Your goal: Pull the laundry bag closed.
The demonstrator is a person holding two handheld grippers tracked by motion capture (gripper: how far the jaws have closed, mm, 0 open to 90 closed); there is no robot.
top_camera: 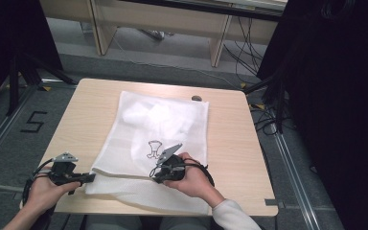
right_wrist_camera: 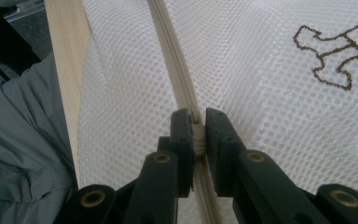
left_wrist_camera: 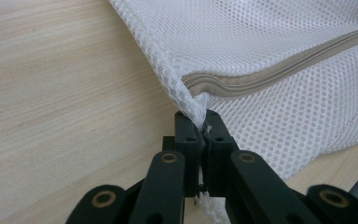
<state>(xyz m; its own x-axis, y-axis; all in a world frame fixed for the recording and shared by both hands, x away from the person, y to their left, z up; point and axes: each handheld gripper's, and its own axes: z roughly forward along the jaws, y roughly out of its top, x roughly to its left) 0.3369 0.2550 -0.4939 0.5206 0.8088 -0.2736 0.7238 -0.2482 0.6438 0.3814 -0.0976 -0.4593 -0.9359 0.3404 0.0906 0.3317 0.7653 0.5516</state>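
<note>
A white mesh laundry bag (top_camera: 158, 124) lies flat on the wooden table (top_camera: 230, 143), with a brown stitched figure (top_camera: 153, 149) on it. A beige zipper (left_wrist_camera: 279, 70) runs along its near side. At the bag's near left corner my left gripper (top_camera: 92, 178) is shut on the mesh (left_wrist_camera: 270, 42) just at the zipper's end, and white fabric sticks out between its jaws (left_wrist_camera: 201, 122). My right gripper (top_camera: 153, 178) sits farther along, shut on the zipper pull (right_wrist_camera: 197, 140), with the zipper (right_wrist_camera: 170, 51) running away ahead of it and the figure (right_wrist_camera: 335, 51) to its right.
A small dark object (top_camera: 196, 98) rests on the table by the bag's far right corner. The table's near edge (right_wrist_camera: 65, 70) and the person's grey trousers (right_wrist_camera: 18, 154) lie close beside the right gripper. Cables and black stands surround the table on the floor.
</note>
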